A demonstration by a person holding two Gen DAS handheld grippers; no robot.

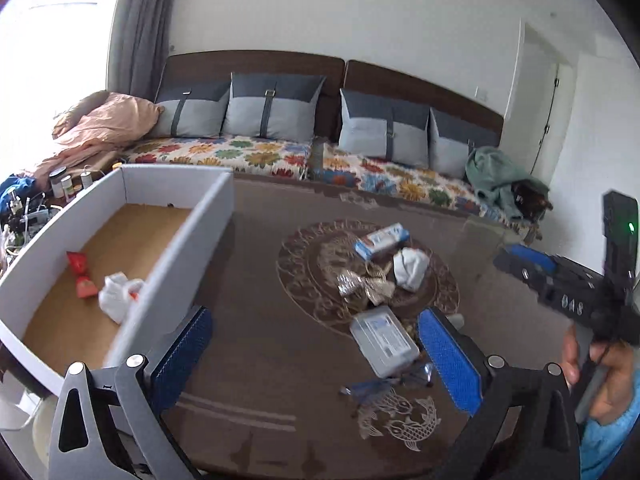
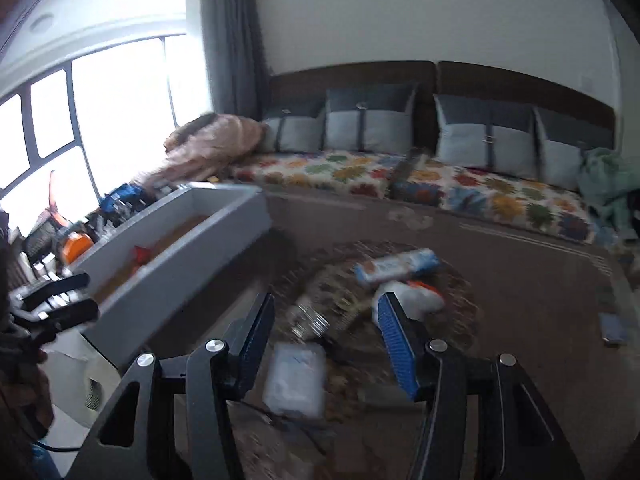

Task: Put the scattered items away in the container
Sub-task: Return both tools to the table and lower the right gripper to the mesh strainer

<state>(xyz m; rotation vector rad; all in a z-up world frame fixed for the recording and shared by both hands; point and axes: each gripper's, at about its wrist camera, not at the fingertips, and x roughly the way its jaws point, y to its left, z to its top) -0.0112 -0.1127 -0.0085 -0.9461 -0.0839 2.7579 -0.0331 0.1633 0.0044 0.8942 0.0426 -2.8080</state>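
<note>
A white cardboard box (image 1: 188, 236) with a brown floor stands at the table's left; it holds red wrappers (image 1: 80, 268) and a white crumpled bag (image 1: 116, 296). On the brown patterned table lie a blue-white carton (image 1: 382, 242), a white crumpled bag (image 1: 410, 268), silver foil wrappers (image 1: 360, 284) and a clear plastic case (image 1: 386, 340). My left gripper (image 1: 316, 356) is open and empty above the table, just right of the box. My right gripper (image 2: 324, 340) is open and empty above the clear case (image 2: 296, 380), and also shows at the right of the left wrist view (image 1: 532, 264).
A sofa (image 1: 280, 152) with grey cushions and a floral cover runs behind the table. Bottles and cables (image 1: 64, 188) clutter the far left beside the box. A green cloth (image 1: 496, 176) lies on the sofa's right end. A small dark item (image 2: 616, 328) lies at the table's right.
</note>
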